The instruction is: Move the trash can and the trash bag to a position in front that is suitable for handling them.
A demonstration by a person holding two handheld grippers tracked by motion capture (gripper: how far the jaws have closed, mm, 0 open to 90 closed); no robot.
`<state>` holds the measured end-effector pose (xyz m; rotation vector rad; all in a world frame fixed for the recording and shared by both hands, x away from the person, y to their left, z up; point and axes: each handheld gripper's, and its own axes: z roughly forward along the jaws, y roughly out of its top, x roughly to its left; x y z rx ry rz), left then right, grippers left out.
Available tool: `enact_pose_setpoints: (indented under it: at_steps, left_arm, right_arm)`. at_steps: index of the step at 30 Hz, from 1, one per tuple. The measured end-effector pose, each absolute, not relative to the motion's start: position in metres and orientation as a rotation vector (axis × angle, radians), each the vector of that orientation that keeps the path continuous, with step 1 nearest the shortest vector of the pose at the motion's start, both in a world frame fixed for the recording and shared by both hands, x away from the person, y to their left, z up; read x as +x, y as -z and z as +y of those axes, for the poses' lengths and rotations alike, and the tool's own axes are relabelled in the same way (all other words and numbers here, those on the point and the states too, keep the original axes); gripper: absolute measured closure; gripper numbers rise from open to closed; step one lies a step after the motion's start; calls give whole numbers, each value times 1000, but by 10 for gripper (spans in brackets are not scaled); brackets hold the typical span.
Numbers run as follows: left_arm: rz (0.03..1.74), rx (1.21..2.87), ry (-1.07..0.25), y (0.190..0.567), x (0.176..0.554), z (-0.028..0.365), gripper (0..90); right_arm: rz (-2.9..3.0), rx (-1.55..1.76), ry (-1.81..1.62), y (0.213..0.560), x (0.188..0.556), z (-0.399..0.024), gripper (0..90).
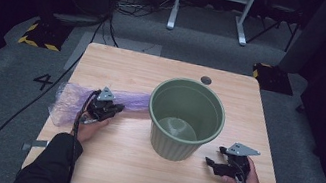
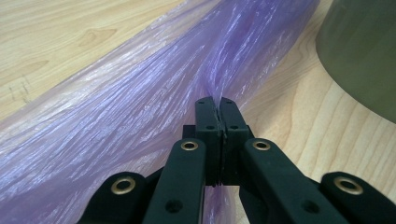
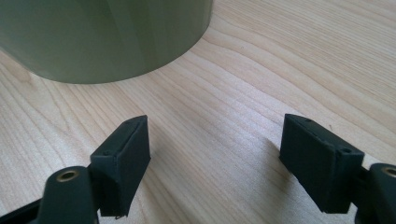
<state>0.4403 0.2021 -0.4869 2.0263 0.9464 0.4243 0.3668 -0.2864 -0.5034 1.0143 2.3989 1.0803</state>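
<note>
- Bag (image 1: 93, 98) first: the purple plastic liner lay flat on the counter (image 1: 112, 164) to the left of the green bin (image 1: 185, 119), its long axis running from the counter's left edge toward the bin's wall, the near end almost touching it.
- My left gripper (image 1: 114, 109) sat right on it, jaws pinched tight on a fold of the film (image 2: 140, 107); in the left gripper view the plastic gathered into creases right at the tips.
- My left hand was the nearer one by far; the bin stood just beyond my tips, up and to the right, its mouth open and nothing inside that I could see.
- My right gripper (image 1: 213, 164) waited on the bin's other side, jaws spread wide and empty (image 3: 215, 154), low over bare wood near the bin's base (image 3: 102, 37).
- As I judged it, the bin's tall rim was the obstacle: the bag had to rise over it, not slide into the wall.
</note>
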Motion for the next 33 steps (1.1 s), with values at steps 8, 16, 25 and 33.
enact_pose_setpoints:
  at_steps: [8, 16, 25, 33]
  left_arm:
    - [947, 1999, -429, 483, 440, 203, 887]
    - [946, 1956, -430, 478, 441, 205, 889]
    - [932, 1891, -459, 466, 436, 211, 892]
    - [918, 1846, -478, 455, 429, 217, 893]
  right_arm:
    - [2398, 1018, -1080, 503, 367, -286, 243]
    - [2393, 1023, -1075, 503, 368, -287, 239]
    - [2388, 1031, -1073, 503, 368, -287, 236]
    - [2385, 1036, -1072, 503, 369, -286, 234]
